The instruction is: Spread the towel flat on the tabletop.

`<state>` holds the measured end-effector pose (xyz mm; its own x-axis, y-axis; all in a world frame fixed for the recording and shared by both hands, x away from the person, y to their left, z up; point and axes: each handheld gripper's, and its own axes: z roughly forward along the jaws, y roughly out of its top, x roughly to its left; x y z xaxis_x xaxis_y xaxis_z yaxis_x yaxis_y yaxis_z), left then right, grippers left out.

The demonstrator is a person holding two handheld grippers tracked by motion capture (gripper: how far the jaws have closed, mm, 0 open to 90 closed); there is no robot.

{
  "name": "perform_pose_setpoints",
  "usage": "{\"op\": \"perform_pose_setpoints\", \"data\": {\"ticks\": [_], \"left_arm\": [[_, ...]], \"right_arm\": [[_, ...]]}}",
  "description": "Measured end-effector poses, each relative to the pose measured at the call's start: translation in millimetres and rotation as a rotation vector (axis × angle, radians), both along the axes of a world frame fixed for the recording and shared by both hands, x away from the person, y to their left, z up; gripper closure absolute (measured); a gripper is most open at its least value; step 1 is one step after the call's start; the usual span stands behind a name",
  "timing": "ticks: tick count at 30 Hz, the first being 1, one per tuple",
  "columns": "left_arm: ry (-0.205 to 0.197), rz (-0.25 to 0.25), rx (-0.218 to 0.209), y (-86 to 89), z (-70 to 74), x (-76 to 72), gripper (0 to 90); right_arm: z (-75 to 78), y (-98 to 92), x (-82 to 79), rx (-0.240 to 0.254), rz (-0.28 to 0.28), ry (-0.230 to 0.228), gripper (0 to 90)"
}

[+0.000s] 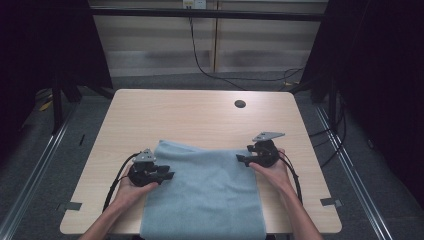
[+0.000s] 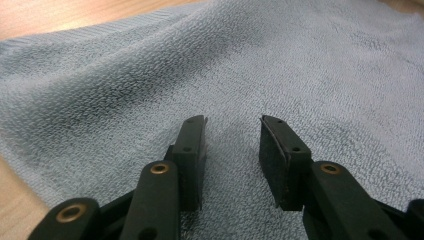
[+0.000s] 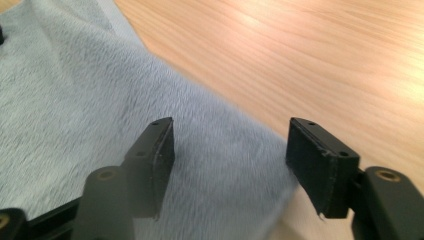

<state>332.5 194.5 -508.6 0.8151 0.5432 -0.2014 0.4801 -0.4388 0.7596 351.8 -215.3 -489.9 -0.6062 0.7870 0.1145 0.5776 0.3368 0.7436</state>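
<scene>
Wooden table (image 1: 200,115) with rounded corners, light grain, on a grey floor between dark curtains; a black cable hangs down the pale back wall. No brand, label or readable writing anywhere. Small dark grommet hole (image 1: 240,104) near the table's far edge, right of centre. Grey tape marks (image 1: 331,202) at the near left and near right corners.

Light blue terry towel (image 1: 205,192) lies flat on the near half of the table, its near edge hanging over the table's front edge. Far edge runs roughly straight between the two grippers, with the far left corner slightly peaked.

Left gripper (image 1: 167,175) sits at the towel's left edge, pointing right over the cloth; in the left gripper view its jaws stand apart with bare towel (image 2: 150,75) between them, gripping nothing. Right gripper (image 1: 240,159) sits at the towel's far right corner, pointing left; in the right gripper view its jaws stand wide apart over the towel's edge (image 3: 75,100), pads not pressing on it, bare wood beyond.

Far half of the table is open room; narrow wood strips run along both sides of the towel.
</scene>
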Motion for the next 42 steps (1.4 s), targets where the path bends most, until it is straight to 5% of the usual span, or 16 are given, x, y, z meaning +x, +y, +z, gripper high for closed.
{"op": "perform_pose_setpoints", "data": {"ticks": [3,6,9,12,17,20,26,31,35,38,42], "left_arm": [[0.006,0.001,-0.007,0.4,-0.3,0.9,62.9],[0.003,0.002,-0.001,-0.1,-0.1,0.2,62.6],[0.014,0.012,-0.013,-0.6,-0.2,-0.4,61.5],[0.023,0.029,-0.018,-1.3,0.0,-1.9,58.5],[0.015,0.039,-0.003,-3.4,1.1,-7.0,56.1],[0.023,0.042,0.000,-2.4,2.0,-9.8,54.7],[0.030,0.050,0.007,-0.6,3.2,-17.8,50.2],[0.030,0.042,0.008,2.7,3.5,-22.3,50.0],[0.038,0.040,0.002,3.2,3.4,-21.3,50.1],[0.038,0.039,0.004,3.2,3.5,-21.4,50.2],[0.041,0.036,-0.006,4.1,2.9,-20.2,50.4]], "right_arm": [[-4.0,6.1,8.8,-0.004,-0.006,-0.008,34.4],[-13.5,10.2,10.8,-0.019,-0.014,0.032,38.3],[-14.3,13.5,5.7,0.004,0.027,0.024,67.7],[-3.9,16.9,-0.6,-0.027,0.035,-0.007,82.0],[28.3,17.1,-17.9,0.000,0.044,-0.116,81.9],[41.5,18.7,-36.1,0.044,0.107,-0.138,77.9],[23.1,34.7,-83.4,0.006,0.249,-0.065,70.0],[-0.8,39.0,-108.8,-0.038,0.283,0.012,61.9],[-1.6,35.4,-109.9,-0.015,0.279,0.032,58.2],[7.3,31.3,-103.7,0.011,0.259,0.001,58.9],[21.4,15.9,-86.3,0.053,0.163,-0.047,59.1]]}}
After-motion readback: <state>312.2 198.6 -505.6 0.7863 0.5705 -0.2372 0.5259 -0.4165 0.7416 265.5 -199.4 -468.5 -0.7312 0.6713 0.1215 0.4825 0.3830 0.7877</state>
